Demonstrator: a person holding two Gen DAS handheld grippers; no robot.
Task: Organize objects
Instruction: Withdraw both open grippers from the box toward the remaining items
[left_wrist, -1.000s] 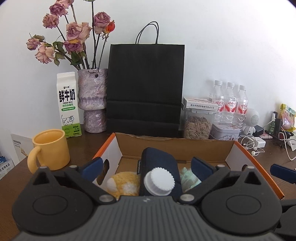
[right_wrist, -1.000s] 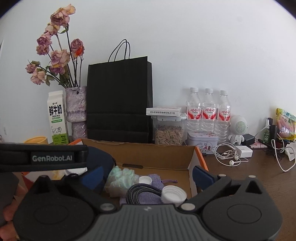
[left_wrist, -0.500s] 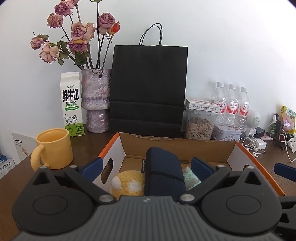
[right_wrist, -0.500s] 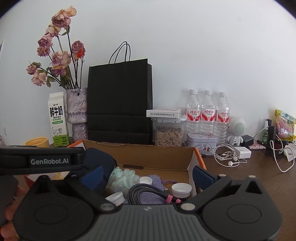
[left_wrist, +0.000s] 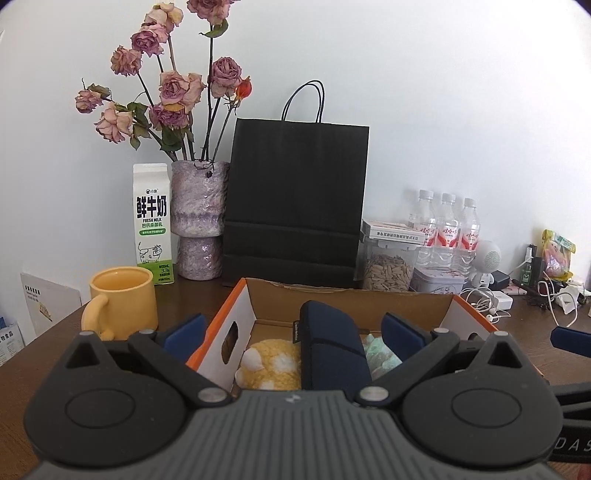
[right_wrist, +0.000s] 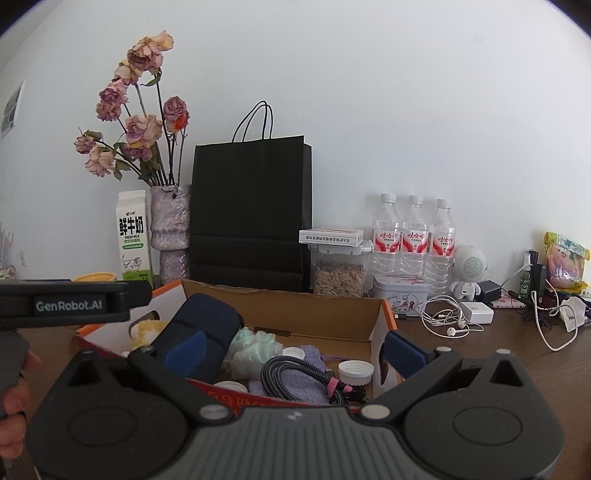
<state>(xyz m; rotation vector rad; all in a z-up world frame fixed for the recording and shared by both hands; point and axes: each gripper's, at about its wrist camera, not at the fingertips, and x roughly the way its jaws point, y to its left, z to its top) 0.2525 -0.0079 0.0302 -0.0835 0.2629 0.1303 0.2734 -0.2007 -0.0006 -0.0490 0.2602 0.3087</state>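
Since a second ago you have pulled both grippers up and back, and the white cap that sat in front of the navy pouch (left_wrist: 328, 354) in the left view is gone from there. Your left gripper (left_wrist: 295, 328) is spread wide and holds nothing; its fingers straddle the box's (left_wrist: 347, 301) left wall and the pouch. Your right gripper (right_wrist: 295, 345) is likewise wide open and empty, hanging over the near right part of the box.

Inside the box, the pouch stands on end near the middle, with the yellow plush (left_wrist: 269, 365) touching its left side and the green cloth (right_wrist: 255, 347) on its right. Further right lie a coiled cable (right_wrist: 295, 373) on a purple bag (right_wrist: 295, 384), and three caps (right_wrist: 355, 371) around them. Your mug (left_wrist: 122, 299) stands on the table, left of the box.
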